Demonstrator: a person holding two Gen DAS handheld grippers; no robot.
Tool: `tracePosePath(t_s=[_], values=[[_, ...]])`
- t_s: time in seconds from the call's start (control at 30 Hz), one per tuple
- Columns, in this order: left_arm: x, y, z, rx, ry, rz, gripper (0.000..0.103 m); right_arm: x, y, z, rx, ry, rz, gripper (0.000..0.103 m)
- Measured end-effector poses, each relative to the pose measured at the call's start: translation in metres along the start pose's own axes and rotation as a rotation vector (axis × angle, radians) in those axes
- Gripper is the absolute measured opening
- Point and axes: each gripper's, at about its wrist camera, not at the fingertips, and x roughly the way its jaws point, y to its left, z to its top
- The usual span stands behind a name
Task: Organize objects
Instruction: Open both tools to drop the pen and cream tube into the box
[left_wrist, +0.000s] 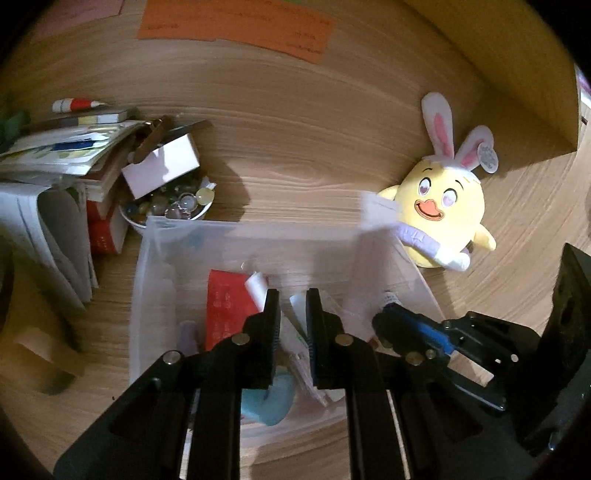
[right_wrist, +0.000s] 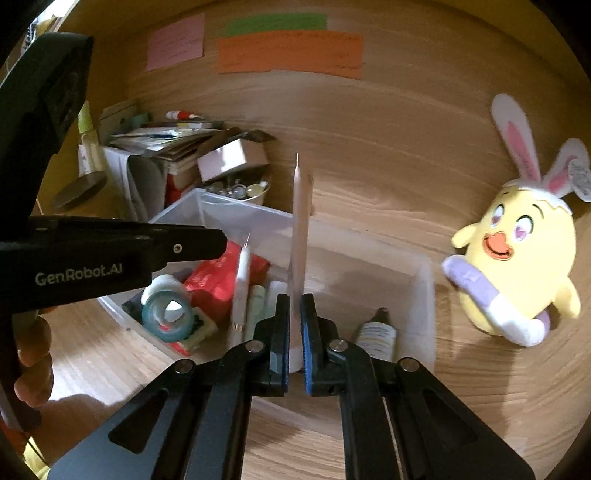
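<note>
A clear plastic bin (left_wrist: 177, 236) (right_wrist: 424, 280) stands on the wooden desk and holds a red packet (left_wrist: 225, 306) (right_wrist: 218, 280), a teal tape roll (right_wrist: 166, 310), a small dark-capped bottle (right_wrist: 376, 332) and tubes. My right gripper (right_wrist: 294, 299) is shut on a thin white sheet (right_wrist: 300, 221) held upright, edge-on, above the bin; the sheet shows blurred in the left wrist view (left_wrist: 373, 251). My left gripper (left_wrist: 292, 295) hovers over the bin's near side, its jaws a little apart with nothing between them.
A yellow chick plush with bunny ears (left_wrist: 443, 210) (right_wrist: 517, 266) lies right of the bin. A bowl of glass beads (left_wrist: 170, 206), a small white box (left_wrist: 162, 166) and a stack of books and papers (left_wrist: 55, 173) crowd the left. Coloured paper notes (right_wrist: 288, 55) lie at the back.
</note>
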Motion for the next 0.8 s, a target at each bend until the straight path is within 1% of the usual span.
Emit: tracePosePath(t_s=[0.1, 0.23, 0.33, 0.4, 0.43, 0.47, 0.5, 0.57, 0.6, 0.67, 0.7, 0.77, 0.8], values=[[-0.006, -0.002, -0.003, 0.027, -0.015, 0.027, 0.011, 0.001, -0.001, -0.002, 0.018, 0.009, 0.03, 0.007], [-0.013, -0.006, -0.008, 0.063, -0.03, 0.057, 0.011, -0.005, -0.001, -0.004, 0.031, 0.006, 0.04, 0.007], [-0.016, -0.007, -0.013, 0.073, -0.037, 0.065, 0.011, -0.011, -0.001, -0.005, 0.044, 0.003, 0.051, 0.007], [-0.02, -0.007, -0.015, 0.075, -0.044, 0.073, 0.011, -0.015, -0.002, -0.007, 0.05, 0.002, 0.057, 0.009], [-0.022, -0.007, -0.016, 0.077, -0.049, 0.079, 0.012, -0.018, -0.002, -0.008, 0.053, 0.0, 0.059, 0.014], [-0.024, -0.007, -0.018, 0.079, -0.055, 0.087, 0.018, -0.022, -0.003, -0.009, 0.059, -0.007, 0.061, 0.022], [-0.027, -0.007, -0.019, 0.083, -0.063, 0.097, 0.022, -0.025, -0.004, -0.01, 0.064, -0.014, 0.06, 0.027], [-0.034, -0.008, -0.022, 0.091, -0.086, 0.117, 0.04, -0.034, -0.005, -0.013, 0.077, -0.039, 0.05, 0.045], [-0.039, -0.009, -0.025, 0.095, -0.103, 0.128, 0.043, -0.038, -0.005, -0.014, 0.082, -0.051, 0.045, 0.048], [-0.046, -0.009, -0.028, 0.101, -0.122, 0.141, 0.052, -0.046, -0.007, -0.015, 0.096, -0.072, 0.043, 0.06], [-0.048, -0.009, -0.029, 0.102, -0.127, 0.145, 0.054, -0.05, -0.008, -0.016, 0.103, -0.08, 0.046, 0.063], [-0.054, -0.009, -0.032, 0.105, -0.138, 0.158, 0.063, -0.058, -0.012, -0.017, 0.121, -0.097, 0.056, 0.078], [-0.056, -0.009, -0.033, 0.106, -0.144, 0.165, 0.065, -0.062, -0.013, -0.018, 0.132, -0.109, 0.058, 0.081]])
